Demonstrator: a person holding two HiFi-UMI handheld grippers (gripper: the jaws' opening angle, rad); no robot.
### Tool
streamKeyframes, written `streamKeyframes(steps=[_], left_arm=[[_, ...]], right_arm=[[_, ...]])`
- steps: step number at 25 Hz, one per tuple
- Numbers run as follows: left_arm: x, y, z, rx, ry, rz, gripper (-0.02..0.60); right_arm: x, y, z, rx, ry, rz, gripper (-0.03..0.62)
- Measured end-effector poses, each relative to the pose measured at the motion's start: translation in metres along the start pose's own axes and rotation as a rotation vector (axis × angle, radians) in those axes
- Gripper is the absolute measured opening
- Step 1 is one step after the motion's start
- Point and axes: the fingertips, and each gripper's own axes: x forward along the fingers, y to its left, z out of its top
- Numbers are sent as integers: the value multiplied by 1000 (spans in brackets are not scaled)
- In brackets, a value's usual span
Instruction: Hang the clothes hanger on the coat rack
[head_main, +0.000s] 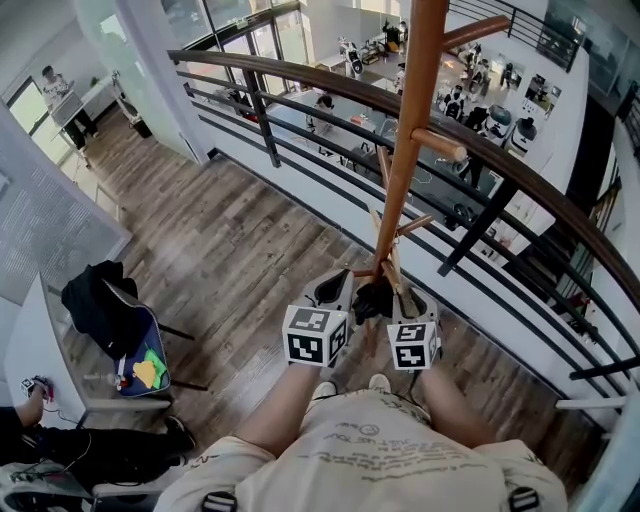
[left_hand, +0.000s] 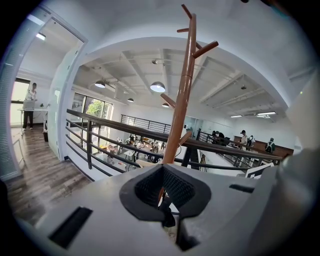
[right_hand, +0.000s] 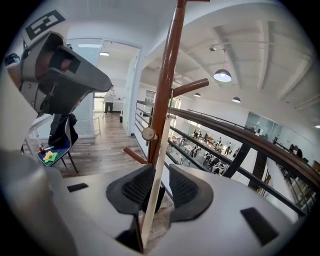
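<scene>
The wooden coat rack (head_main: 405, 150) stands just ahead of me by the railing, its pegs angled upward. A pale wooden clothes hanger (head_main: 388, 255) sits low against the pole, between both grippers. My right gripper (head_main: 408, 298) is shut on a hanger bar (right_hand: 156, 165), which runs up between its pads to the pole (right_hand: 162, 90). My left gripper (head_main: 333, 290) is beside it on the left, jaws together with a thin brown sliver of the hanger (left_hand: 161, 192) pinched in them. In the left gripper view the coat rack (left_hand: 181, 100) rises straight ahead.
A dark curved railing (head_main: 520, 190) runs behind the rack, with a drop to a lower floor beyond. A chair (head_main: 135, 345) with a black jacket stands at the left on the wood floor. A low brown peg (right_hand: 135, 155) sticks out toward me.
</scene>
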Motion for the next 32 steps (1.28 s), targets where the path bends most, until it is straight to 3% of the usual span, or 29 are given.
streamKeyframes(steps=[4,9,22,32], left_arm=[[2,-3,-1,1,-1,-8,5],[6,-5,0,4,-3,-28,5],[26,-40,8,55,5,-130,5],[32,-66,28,126,-23,-194,5]], right_arm=[[-5,-4,2,10,-22,-9,100],[-15,-18,6,41,-54,-83,8],[-69,-59,57,204,-215,-138,3],[-118,-67,110,185,-404,-143,2]])
